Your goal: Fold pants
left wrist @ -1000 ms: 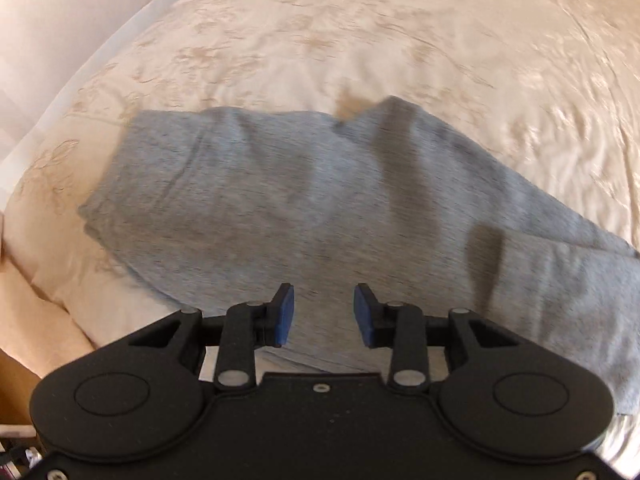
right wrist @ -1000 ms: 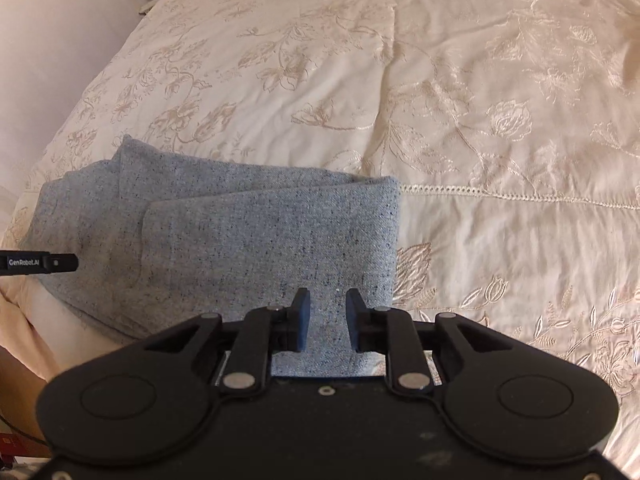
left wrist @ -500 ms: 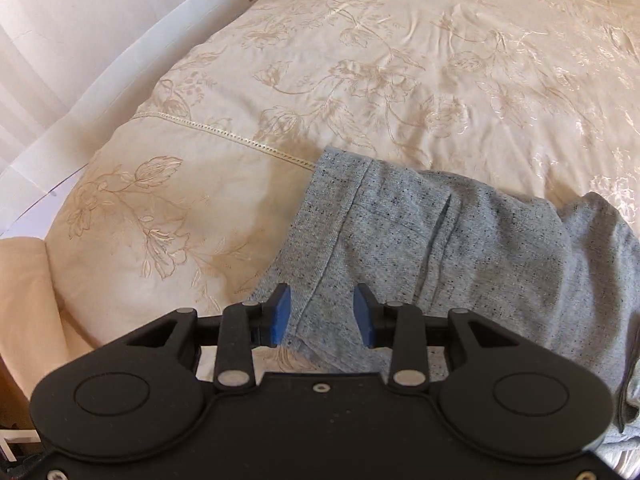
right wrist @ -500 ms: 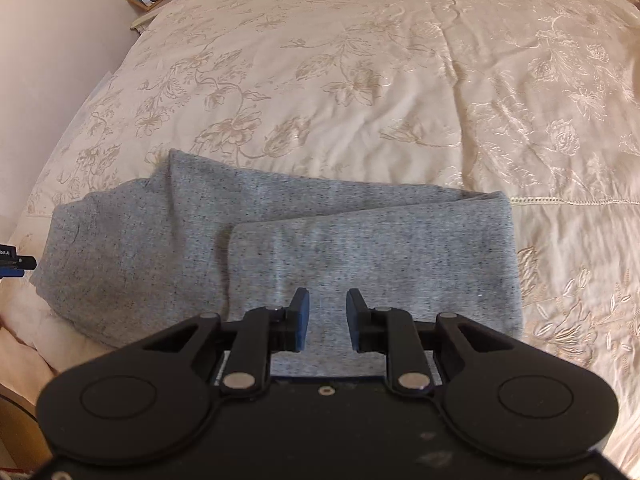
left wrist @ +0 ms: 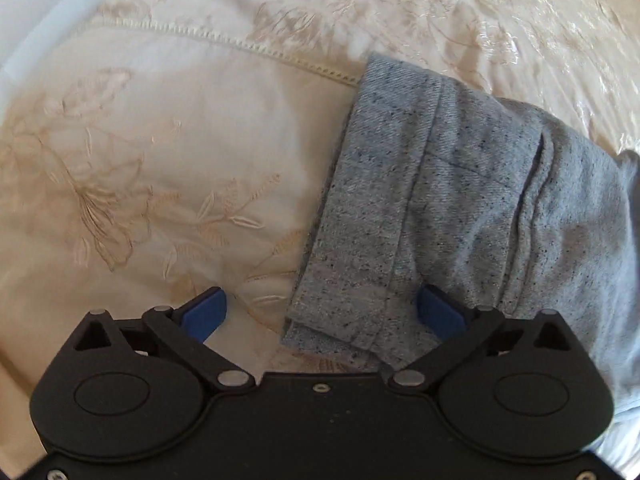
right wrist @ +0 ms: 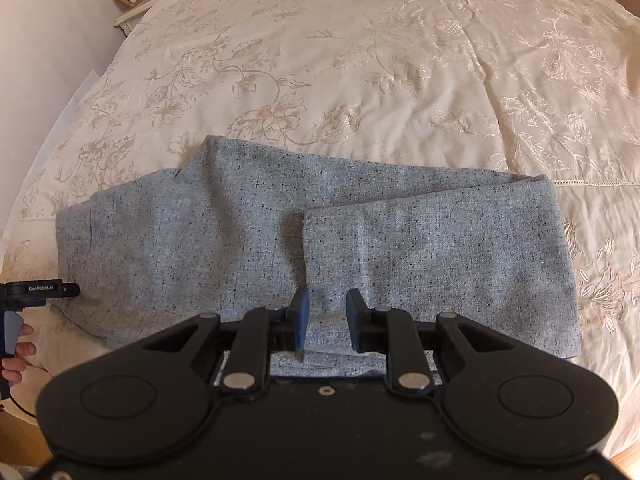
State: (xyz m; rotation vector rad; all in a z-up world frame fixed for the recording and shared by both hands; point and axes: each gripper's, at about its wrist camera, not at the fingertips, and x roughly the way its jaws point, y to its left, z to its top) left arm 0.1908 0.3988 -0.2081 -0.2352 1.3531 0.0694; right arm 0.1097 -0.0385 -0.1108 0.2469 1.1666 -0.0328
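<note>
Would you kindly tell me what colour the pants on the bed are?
The light grey, dark-flecked fabric pants show best in the right wrist view.

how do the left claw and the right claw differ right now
The left claw is spread wide open; the right claw stands at a much narrower gap, holding nothing. The left claw frames the hemmed end of the grey pants, one finger over the bedspread; the right claw sits over the folded-over part of the pants. Both have blue pads and grip no cloth.
</note>
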